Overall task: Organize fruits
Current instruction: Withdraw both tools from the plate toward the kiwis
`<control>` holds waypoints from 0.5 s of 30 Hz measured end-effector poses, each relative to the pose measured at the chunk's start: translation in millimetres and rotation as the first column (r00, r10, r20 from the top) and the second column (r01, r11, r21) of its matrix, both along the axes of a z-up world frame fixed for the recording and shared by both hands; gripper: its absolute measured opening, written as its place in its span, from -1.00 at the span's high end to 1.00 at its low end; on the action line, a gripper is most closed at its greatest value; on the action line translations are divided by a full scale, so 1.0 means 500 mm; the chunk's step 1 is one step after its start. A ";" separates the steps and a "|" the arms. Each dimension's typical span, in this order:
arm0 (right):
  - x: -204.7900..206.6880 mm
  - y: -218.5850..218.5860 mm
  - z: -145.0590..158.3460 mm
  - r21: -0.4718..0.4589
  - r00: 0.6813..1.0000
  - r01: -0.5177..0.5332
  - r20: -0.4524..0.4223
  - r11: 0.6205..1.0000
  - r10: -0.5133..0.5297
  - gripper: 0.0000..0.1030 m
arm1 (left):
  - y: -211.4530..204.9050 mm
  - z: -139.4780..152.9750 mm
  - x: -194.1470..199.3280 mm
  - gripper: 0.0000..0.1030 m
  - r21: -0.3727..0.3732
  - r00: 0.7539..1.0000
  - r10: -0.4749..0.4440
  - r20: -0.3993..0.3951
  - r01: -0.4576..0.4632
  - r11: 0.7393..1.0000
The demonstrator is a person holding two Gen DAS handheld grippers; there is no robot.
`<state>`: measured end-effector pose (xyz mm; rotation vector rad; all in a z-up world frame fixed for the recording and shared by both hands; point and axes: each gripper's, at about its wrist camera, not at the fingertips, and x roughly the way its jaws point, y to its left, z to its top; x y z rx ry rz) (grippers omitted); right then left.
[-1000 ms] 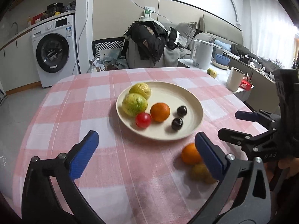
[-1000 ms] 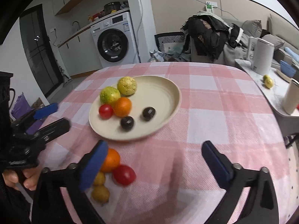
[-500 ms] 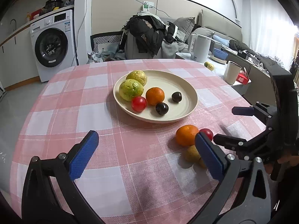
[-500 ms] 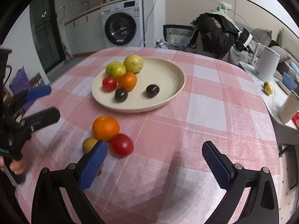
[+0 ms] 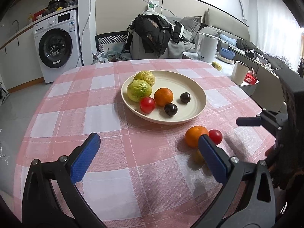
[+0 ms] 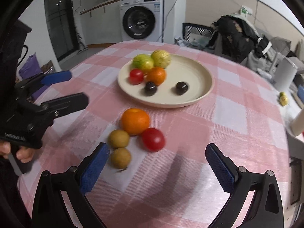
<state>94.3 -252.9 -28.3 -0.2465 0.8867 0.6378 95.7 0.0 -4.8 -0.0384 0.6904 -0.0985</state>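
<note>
Pink-checked bench (image 6: 237, 114) carries the cream plate (image 6: 199, 76) loaded with fruit, while nearer sit a loose orange (image 6: 135, 121) and red tomato (image 6: 153, 139), touching, as the left hand-held gripper (image 5: 149, 156) and right hand-held gripper (image 6: 156, 166) hover wide open, empty.

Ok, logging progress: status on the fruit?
Left gripper and right gripper open, empty. Orange, tomato, two small brown fruits off the plate. Nothing blocking.
</note>
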 end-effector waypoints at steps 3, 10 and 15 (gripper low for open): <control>-0.002 0.010 -0.013 -0.019 1.000 -0.004 -0.014 1.000 0.003 -1.00 | 0.000 -0.002 0.002 -0.99 0.001 1.000 0.002 -0.005 -0.002 1.000; -0.003 0.021 -0.027 -0.028 0.999 -0.013 -0.032 1.000 0.012 -1.00 | -0.006 -0.012 0.009 -0.99 -0.009 0.999 -0.011 -0.043 0.011 1.000; 0.012 0.024 -0.047 -0.080 0.998 0.038 -0.041 0.996 -0.042 -1.00 | -0.006 -0.021 0.013 -0.99 -0.016 0.998 -0.011 -0.060 0.010 1.000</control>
